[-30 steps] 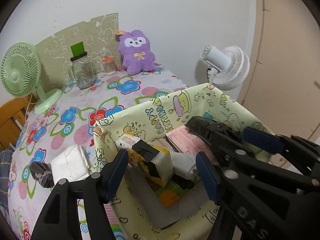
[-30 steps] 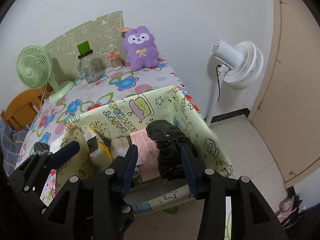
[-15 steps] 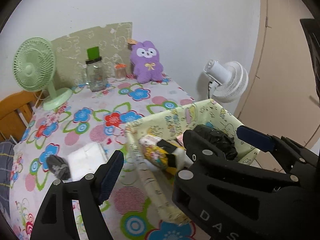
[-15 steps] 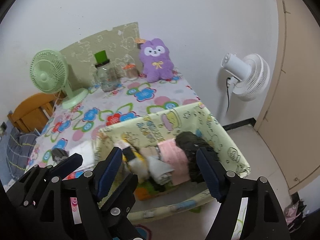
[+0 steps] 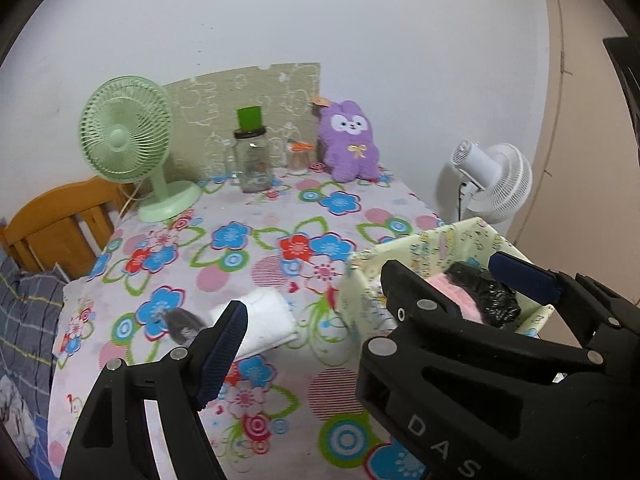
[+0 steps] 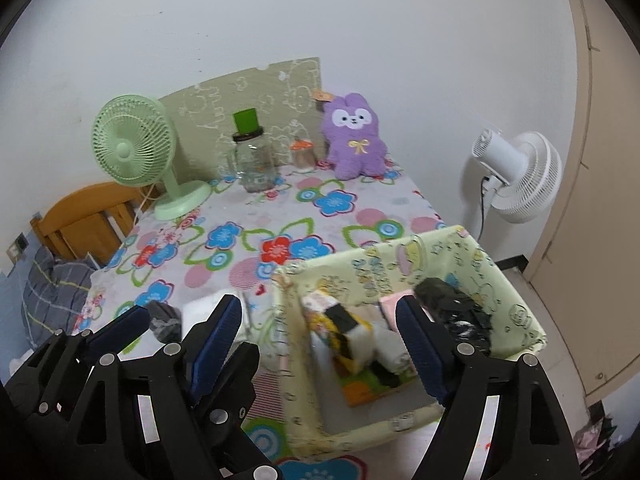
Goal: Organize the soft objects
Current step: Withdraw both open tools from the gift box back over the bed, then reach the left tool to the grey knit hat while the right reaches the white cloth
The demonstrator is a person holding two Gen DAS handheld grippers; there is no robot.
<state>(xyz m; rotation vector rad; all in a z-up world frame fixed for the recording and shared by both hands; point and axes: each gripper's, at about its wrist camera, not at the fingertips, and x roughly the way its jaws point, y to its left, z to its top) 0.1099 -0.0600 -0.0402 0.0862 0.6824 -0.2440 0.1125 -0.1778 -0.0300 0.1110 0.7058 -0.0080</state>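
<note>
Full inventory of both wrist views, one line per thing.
fabric bin: 1, pale yellow print, table's near right corner
black bag: 1, in bin, right side
pink pack: 1, in bin, beside bag
folded cloth: 1, white, table, left of bin
grey bundle: 1, left of cloth
plush toy: 1, purple, far edge
glass jar: 1, clear, green top
desk fan: 1, green, far left
standing fan: 1, white, on the floor
left gripper: open, empty
right gripper: open, empty

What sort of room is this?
Probably a bedroom at home: a wooden bed frame with plaid bedding, a floral-clothed table bearing a purple plush toy, and a white standing fan.
</note>
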